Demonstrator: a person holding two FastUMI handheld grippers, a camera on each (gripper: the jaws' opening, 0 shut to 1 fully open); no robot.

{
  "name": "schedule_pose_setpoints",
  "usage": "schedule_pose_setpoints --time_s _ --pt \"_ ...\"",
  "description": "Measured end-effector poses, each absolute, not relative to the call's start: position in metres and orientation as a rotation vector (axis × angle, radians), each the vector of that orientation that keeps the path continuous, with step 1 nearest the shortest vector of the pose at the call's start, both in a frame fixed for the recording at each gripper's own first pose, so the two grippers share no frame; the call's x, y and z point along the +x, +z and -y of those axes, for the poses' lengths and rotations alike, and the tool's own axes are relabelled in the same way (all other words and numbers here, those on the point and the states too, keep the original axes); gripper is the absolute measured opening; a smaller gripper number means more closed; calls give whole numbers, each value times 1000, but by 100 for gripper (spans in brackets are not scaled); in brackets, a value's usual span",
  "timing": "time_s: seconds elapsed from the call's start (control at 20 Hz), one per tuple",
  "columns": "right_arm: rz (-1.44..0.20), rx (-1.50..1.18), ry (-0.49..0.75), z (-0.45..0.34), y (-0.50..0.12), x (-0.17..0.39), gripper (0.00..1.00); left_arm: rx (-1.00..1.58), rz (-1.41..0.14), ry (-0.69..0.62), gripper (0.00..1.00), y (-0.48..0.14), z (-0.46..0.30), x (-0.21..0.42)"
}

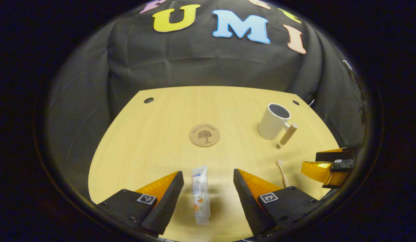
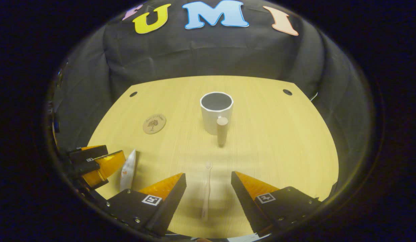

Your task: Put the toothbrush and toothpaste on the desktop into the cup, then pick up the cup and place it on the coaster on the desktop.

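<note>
Left hand-held gripper (image 1: 205, 195) spread, toothpaste tube (image 1: 200, 195) flat on the bench (image 1: 154, 134) between its fingers. Right hand-held gripper (image 2: 208, 198) spread astride the toothbrush (image 2: 206, 191).

Risk: thin toothbrush slips the pinch.

Farther: coaster (image 1: 204, 134), empty cup (image 2: 216, 111); tip-over likely on loading.

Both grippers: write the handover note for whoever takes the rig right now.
Left gripper: open, straddling the toothpaste, which lies flat on the desktop.
Right gripper: open, straddling the toothbrush, also flat.
Cup: upright, empty, off the coaster.
Done: nothing placed yet.
Left: grasp both items, drop them into the cup, then set the cup on the coaster.
</note>
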State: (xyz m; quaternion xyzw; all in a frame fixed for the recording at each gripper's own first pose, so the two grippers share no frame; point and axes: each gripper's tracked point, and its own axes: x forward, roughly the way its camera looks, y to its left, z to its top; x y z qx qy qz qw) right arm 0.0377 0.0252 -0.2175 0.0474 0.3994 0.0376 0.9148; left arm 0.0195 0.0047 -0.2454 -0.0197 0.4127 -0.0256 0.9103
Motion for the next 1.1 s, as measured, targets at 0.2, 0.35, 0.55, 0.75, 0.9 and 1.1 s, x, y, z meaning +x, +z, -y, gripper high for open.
schedule_pose_setpoints --time_s 0.2,0.35,0.55,0.75,0.9,1.1 --pt "-915 86 78 -31 -238 34 87 -47 -965 -40 95 -271 -10 15" --pt "-988 100 89 -36 -252 31 88 -46 -1049 -38 96 -291 -11 12" --pt "-1083 114 91 -39 -273 26 88 -52 -1128 -30 95 -308 -14 14" --pt "-1173 124 90 -42 -293 18 88 -63 -1185 -26 95 -323 -15 12" --pt "-1207 114 86 -43 -300 16 80 -77 -1224 -29 95 -332 -14 8" --pt "-1249 107 101 -48 -304 12 58 -83 -1258 -26 95 -341 -15 2"
